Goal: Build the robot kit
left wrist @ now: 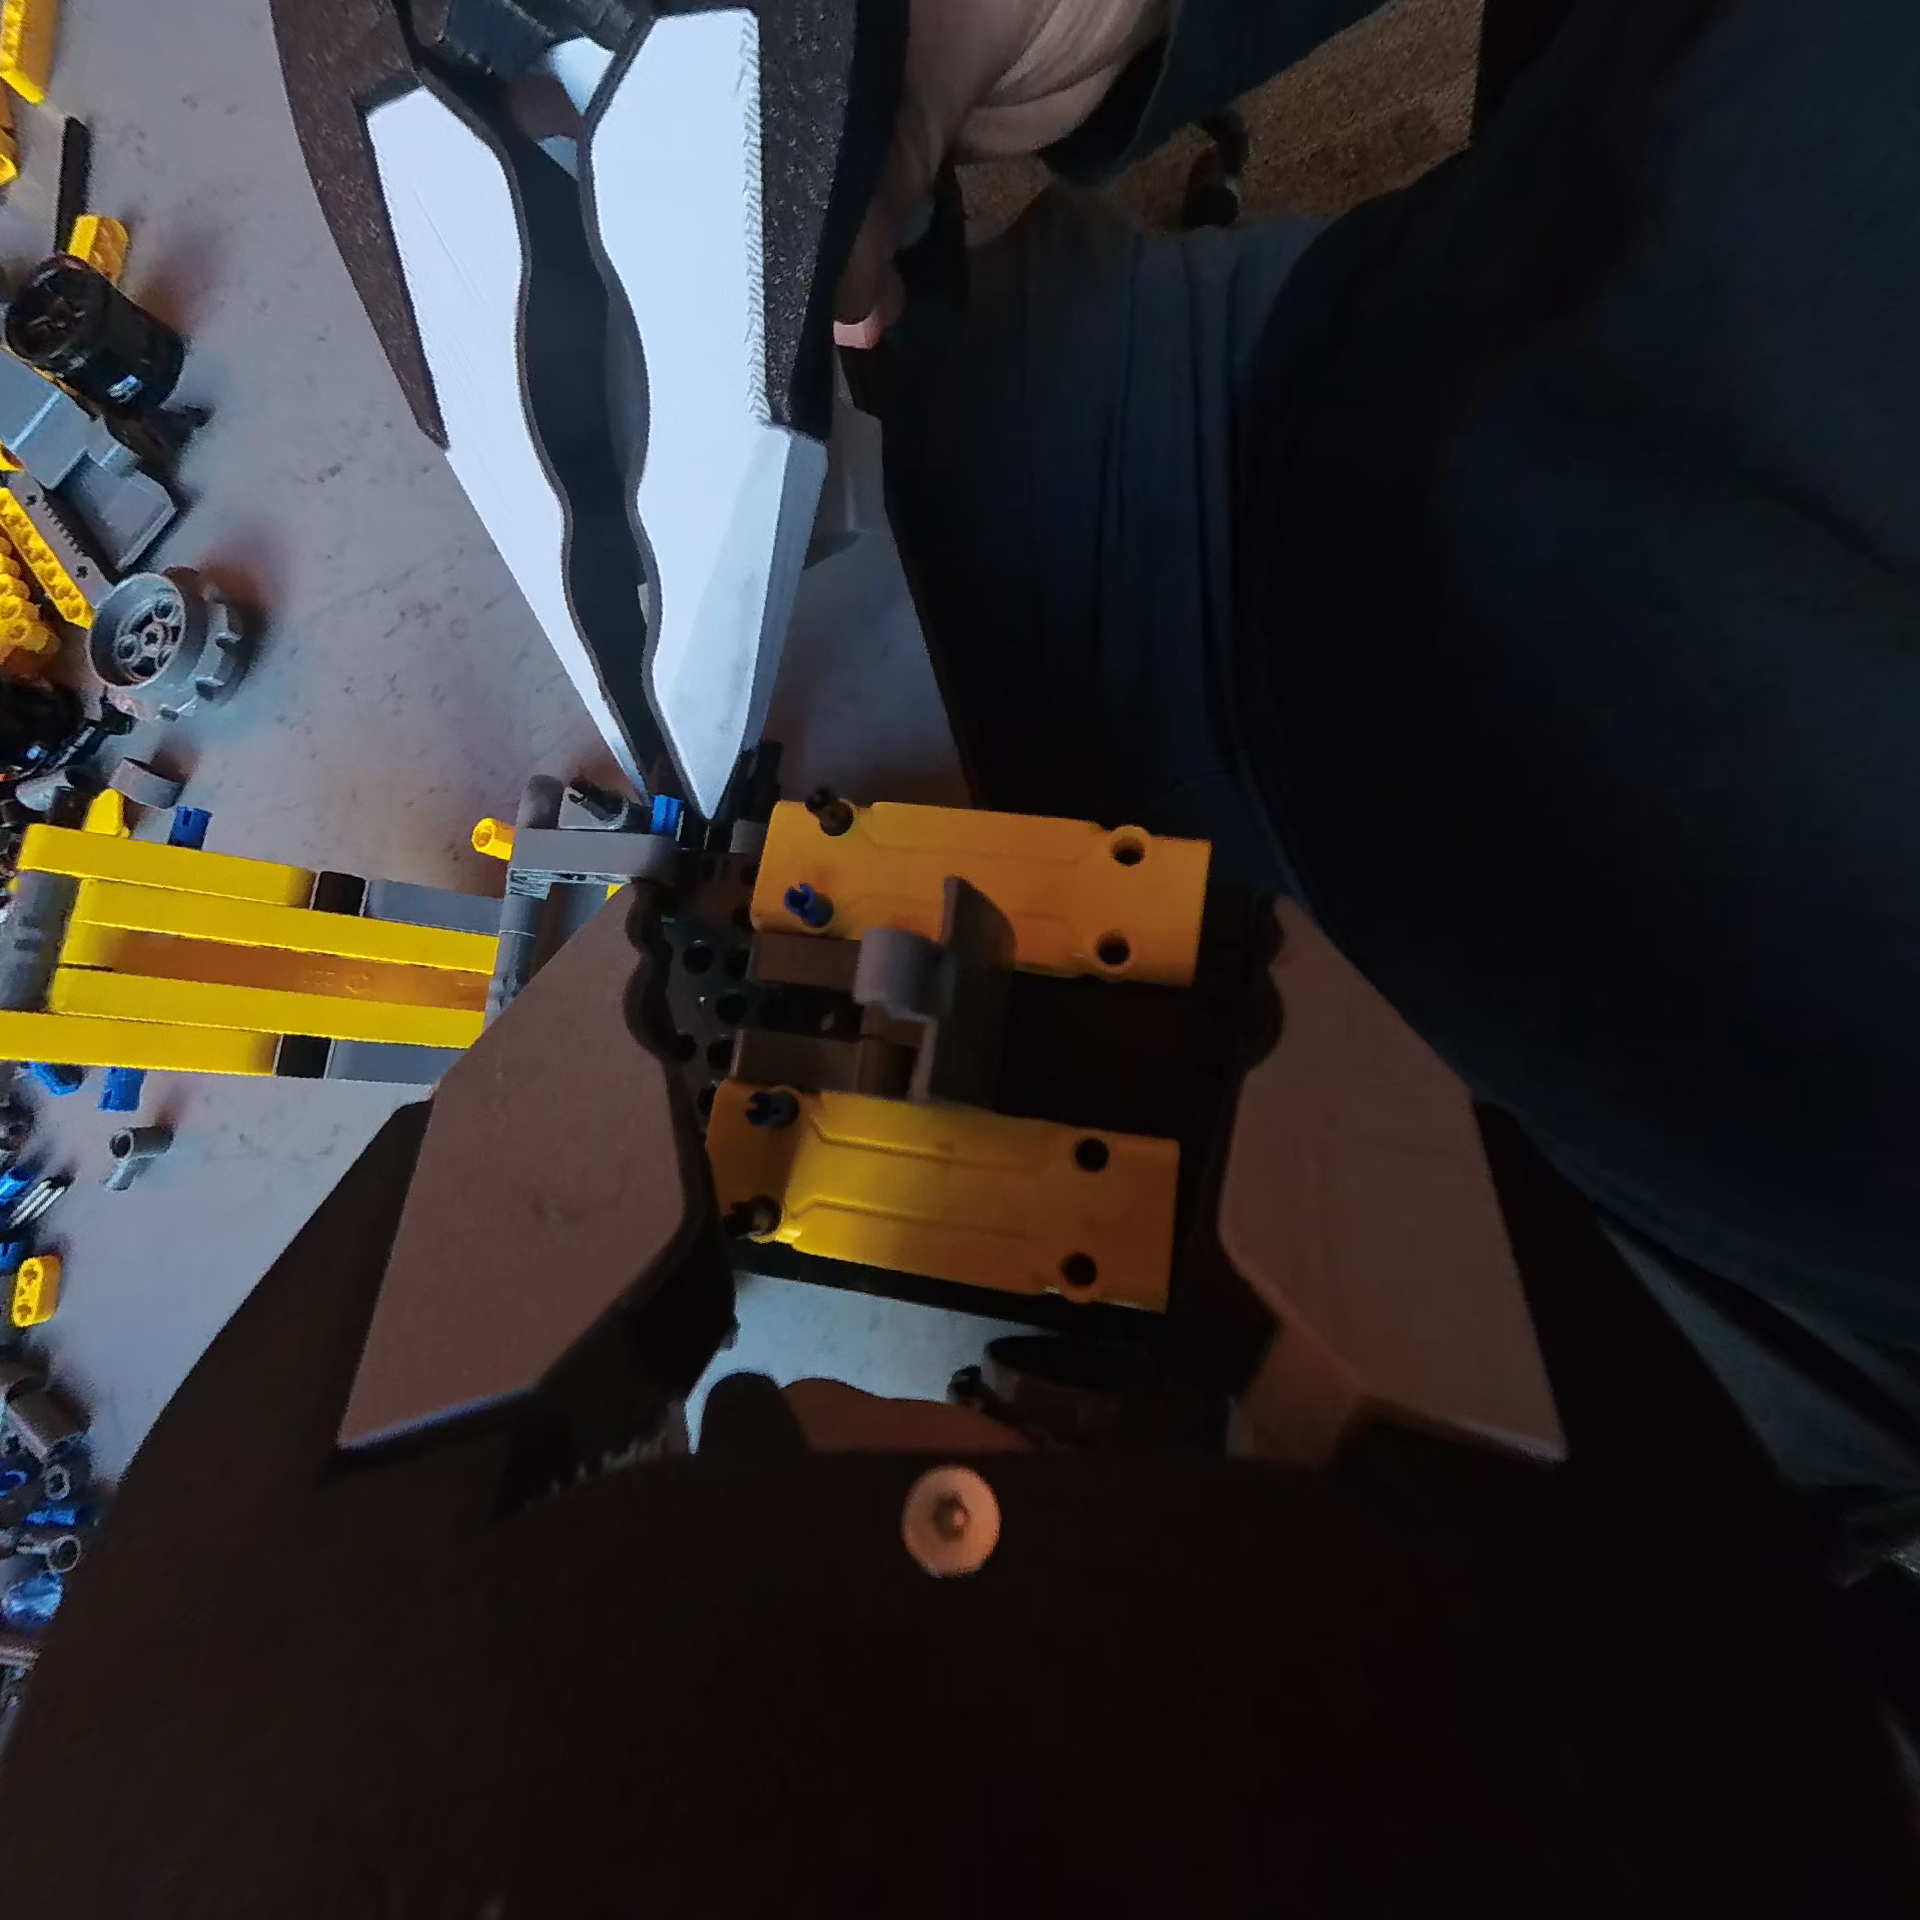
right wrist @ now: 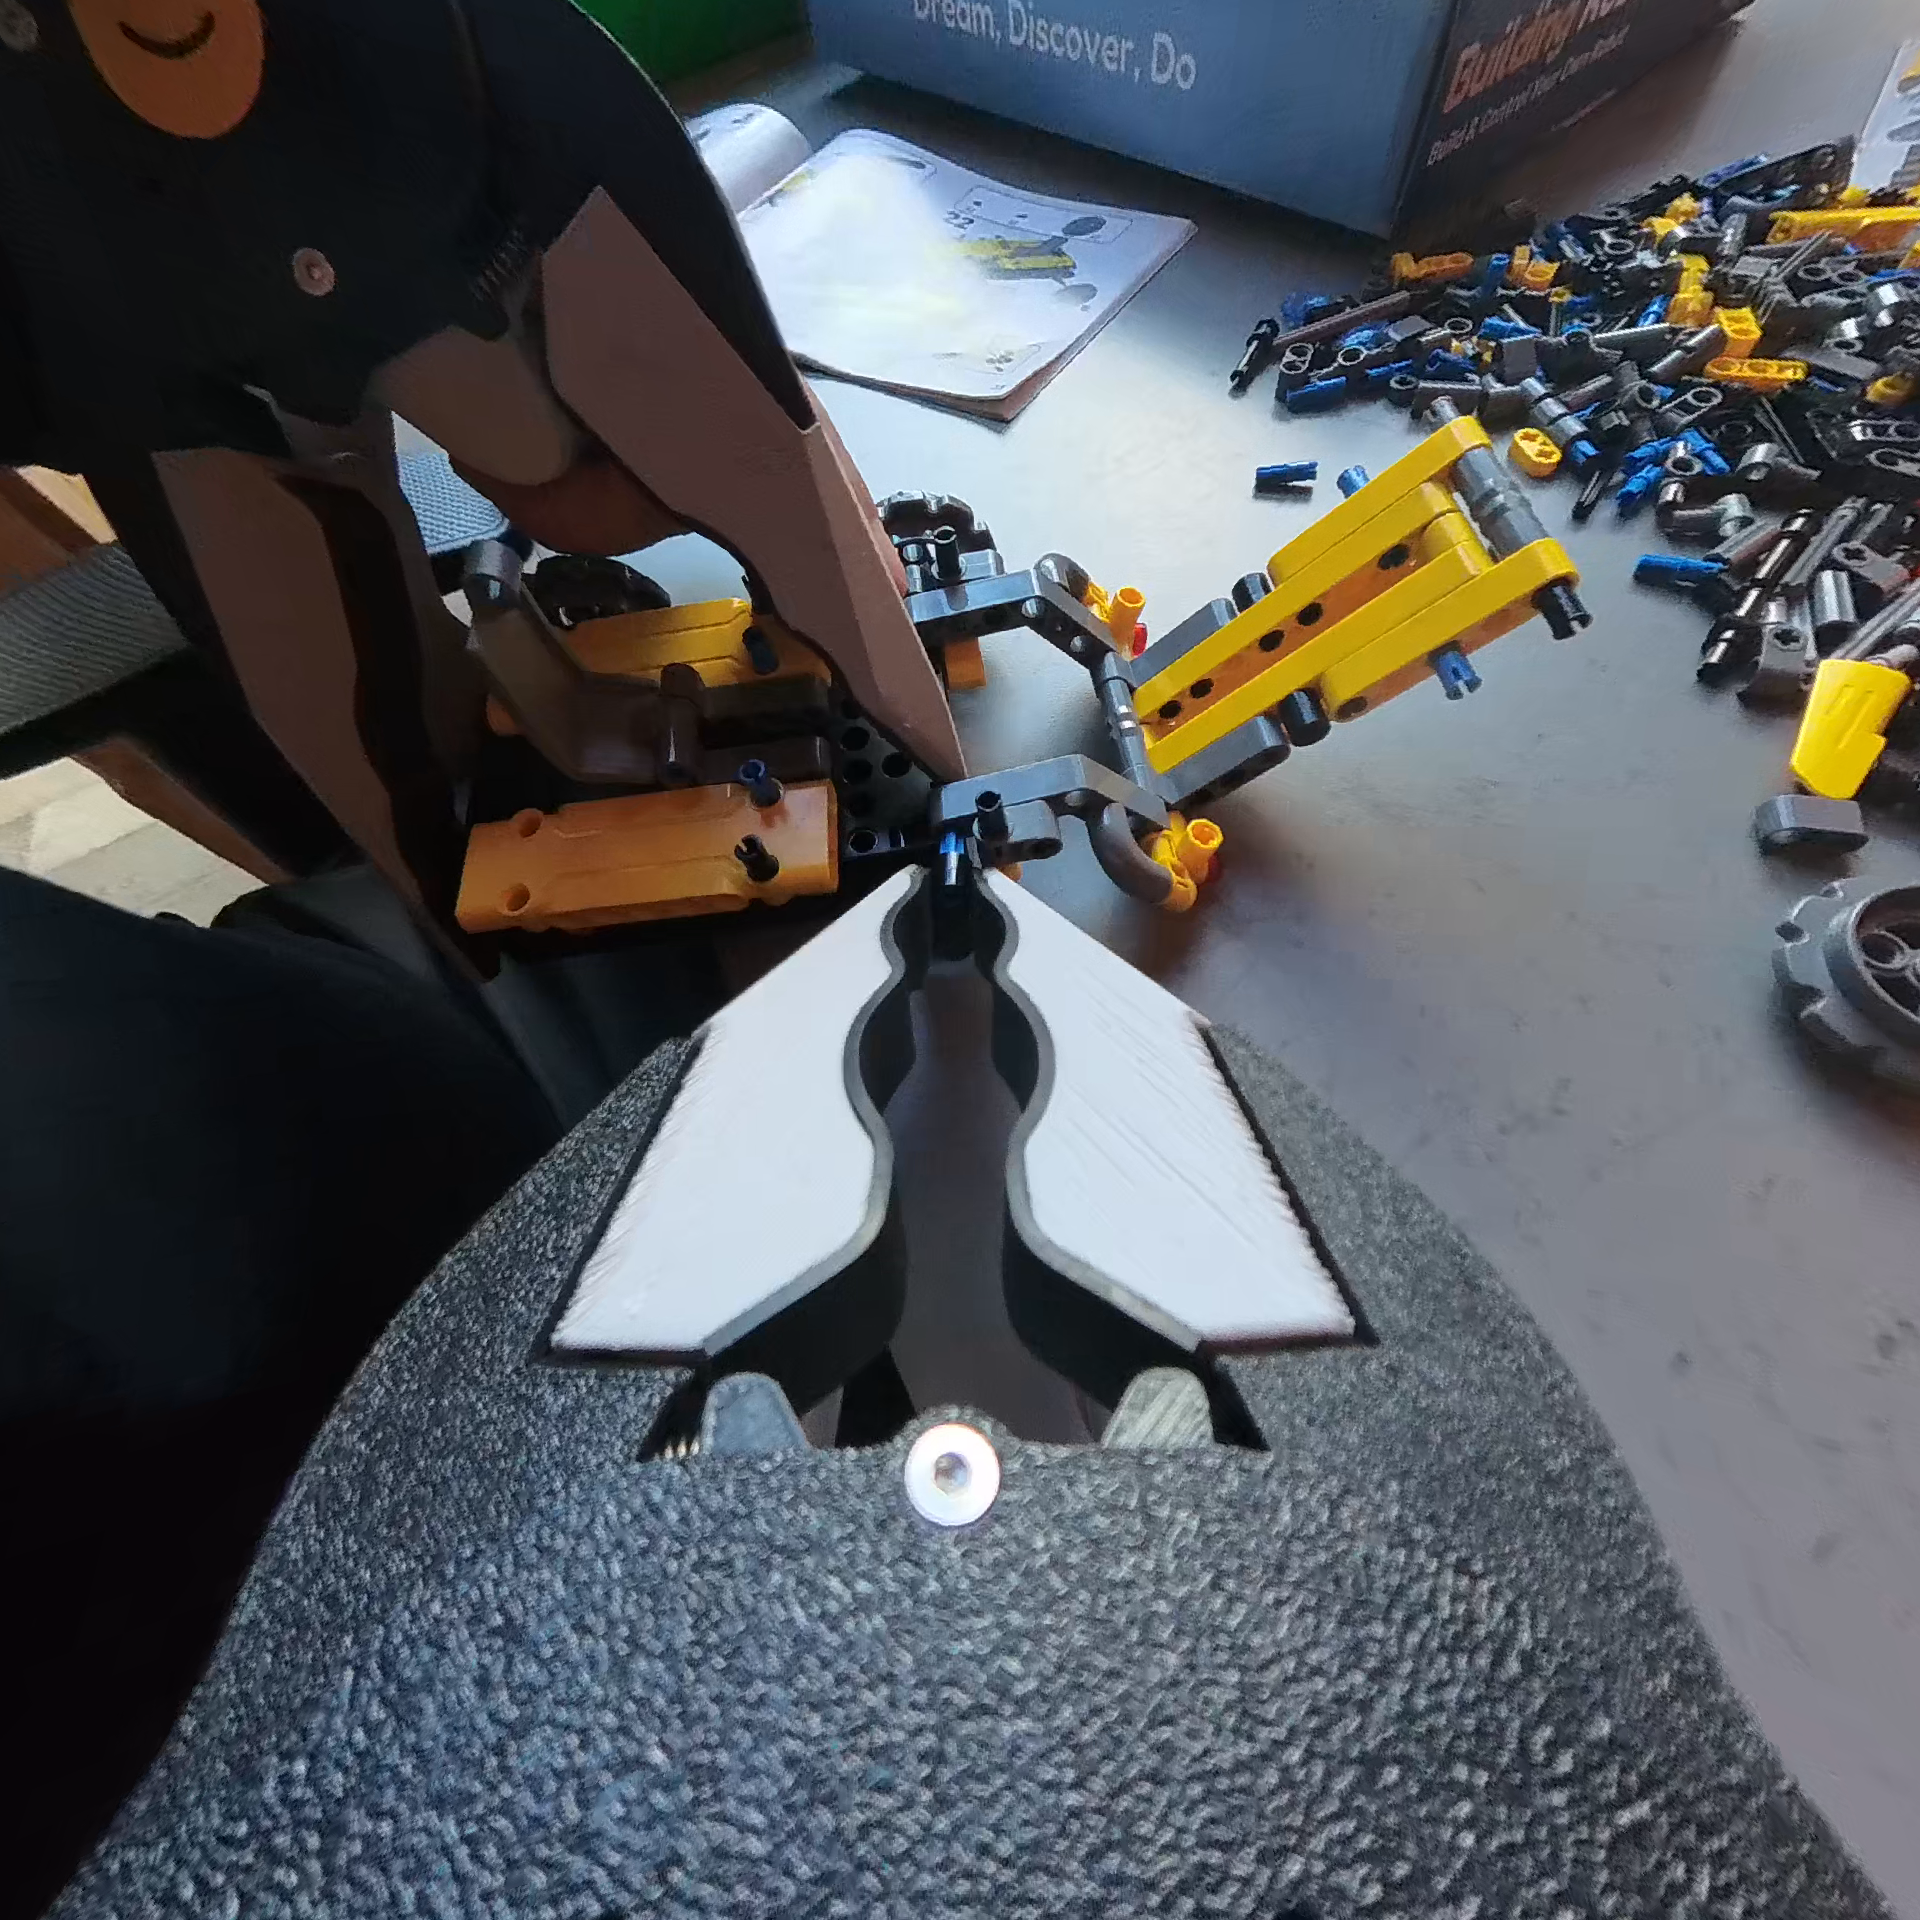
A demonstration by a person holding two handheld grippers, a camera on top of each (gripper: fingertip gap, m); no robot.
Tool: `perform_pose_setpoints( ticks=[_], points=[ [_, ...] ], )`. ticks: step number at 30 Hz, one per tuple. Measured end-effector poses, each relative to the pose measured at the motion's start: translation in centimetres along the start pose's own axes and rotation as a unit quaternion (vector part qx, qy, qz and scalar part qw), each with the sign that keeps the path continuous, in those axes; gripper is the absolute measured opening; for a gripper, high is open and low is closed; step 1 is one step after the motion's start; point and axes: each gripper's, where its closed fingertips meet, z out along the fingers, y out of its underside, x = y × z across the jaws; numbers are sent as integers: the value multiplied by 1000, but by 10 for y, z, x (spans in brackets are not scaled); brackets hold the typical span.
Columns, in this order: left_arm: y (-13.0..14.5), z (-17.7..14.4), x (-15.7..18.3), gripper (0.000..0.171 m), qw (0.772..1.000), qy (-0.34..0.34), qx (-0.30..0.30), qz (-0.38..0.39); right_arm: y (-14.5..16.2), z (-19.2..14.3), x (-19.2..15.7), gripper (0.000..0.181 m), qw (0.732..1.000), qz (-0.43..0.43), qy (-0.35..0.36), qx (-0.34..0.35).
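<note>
My left gripper (left wrist: 956, 935) is shut on the body of a yellow and black brick model (left wrist: 987, 883), with one brown finger on each side. The model's yellow arm (left wrist: 260, 935) sticks out to the left over the grey table. My right gripper (right wrist: 951, 883), with white fingers, is shut on a small blue and black pin (right wrist: 951, 862) at a grey bent beam (right wrist: 1049, 800) on the model's front. In the left wrist view the right gripper (left wrist: 681, 805) comes down from above onto that pin. In the right wrist view, the left gripper's brown fingers (right wrist: 727, 436) clamp the model body (right wrist: 644, 852).
A big pile of loose bricks (right wrist: 1662, 312) lies at the right. An open booklet (right wrist: 966, 260) and a box (right wrist: 1143, 83) lie behind. A grey wheel (right wrist: 1870, 966) and a yellow panel (right wrist: 1849, 727) lie apart. A person's dark clothing (left wrist: 1455, 520) is close by the table edge. From either gripper's tips it is about 15 cm to the grey wheel (right wrist: 1870, 966). Seen from the left wrist view (left wrist: 178, 642) as well.
</note>
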Motion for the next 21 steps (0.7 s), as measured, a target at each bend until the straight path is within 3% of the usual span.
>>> perform_pose_setpoints(
  ticks=[17, 21],
  points=[
    [3, -1, -1, 108, 1000, -4, -13, -2, 0, 4, 1, 7, 999, -28, 7, -24],
    [3, 0, -1, 108, 1000, -12, -24, -2, -1, 4, 0, 7, 998, 55, -32, -30]
  ],
)
